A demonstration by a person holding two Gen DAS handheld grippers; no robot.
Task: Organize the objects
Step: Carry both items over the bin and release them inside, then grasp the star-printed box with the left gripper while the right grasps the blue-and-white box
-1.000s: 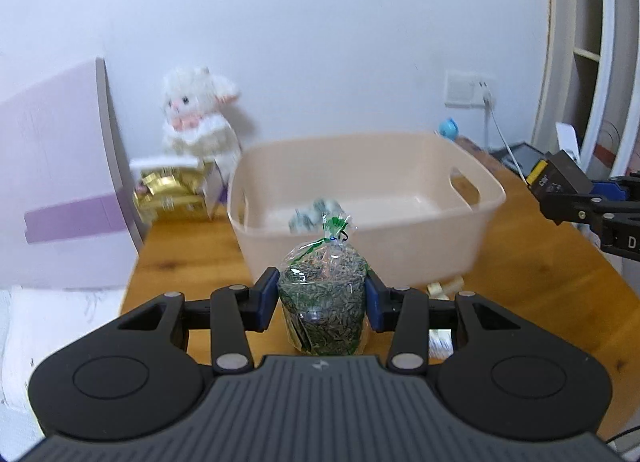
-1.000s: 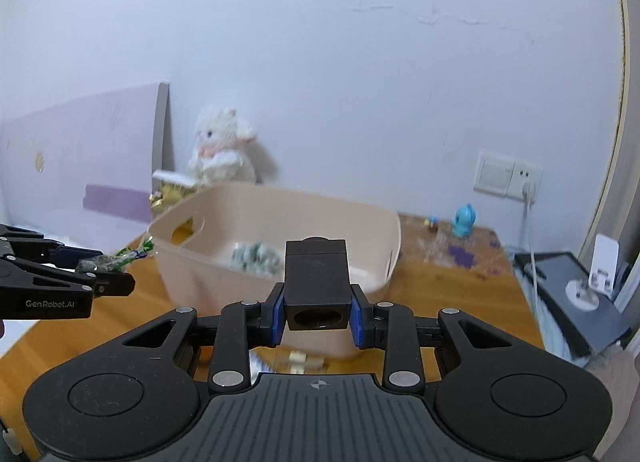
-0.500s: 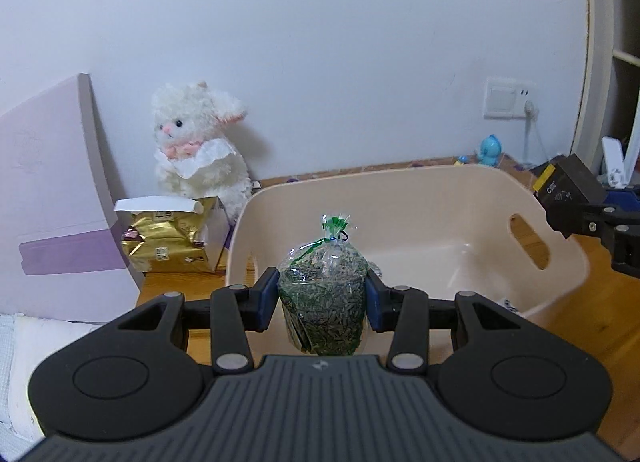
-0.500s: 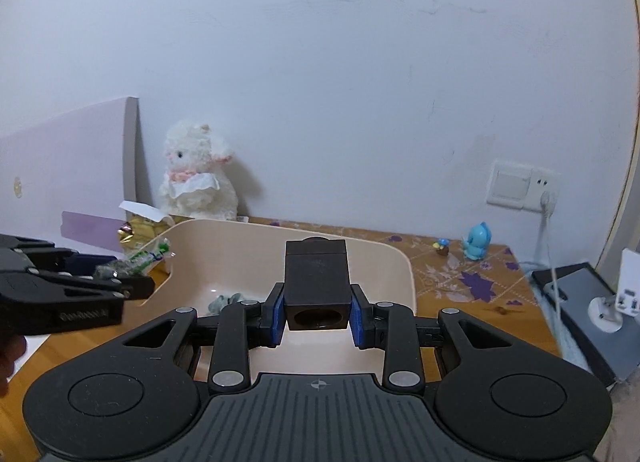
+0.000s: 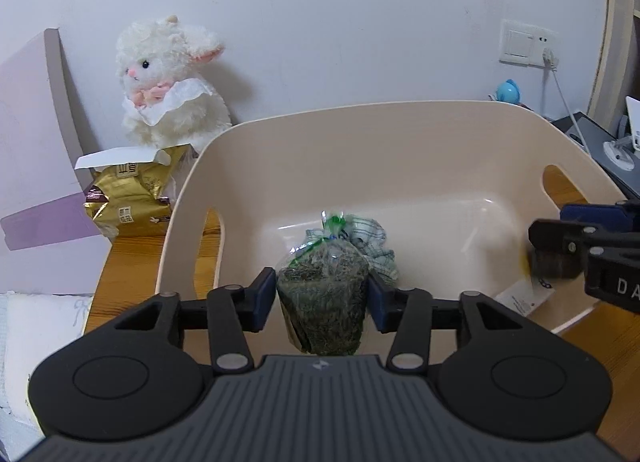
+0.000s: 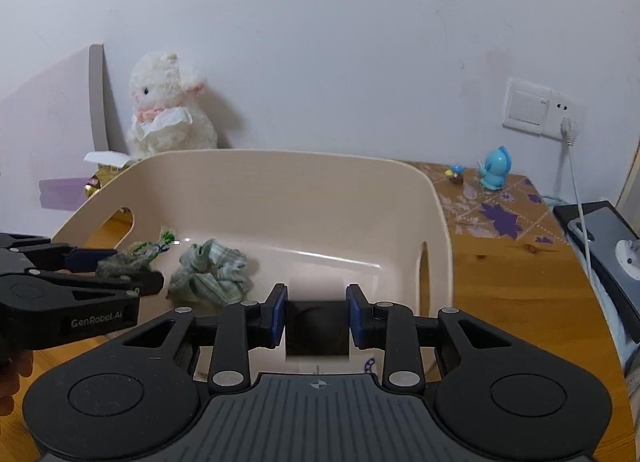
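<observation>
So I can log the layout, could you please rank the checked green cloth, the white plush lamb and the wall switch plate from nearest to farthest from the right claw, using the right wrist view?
1. Checked green cloth: left of the right claw, inside the beige plastic bin.
2. White plush lamb: far left, behind the bin.
3. White wall switch plate: upper right, on the wall.
</observation>
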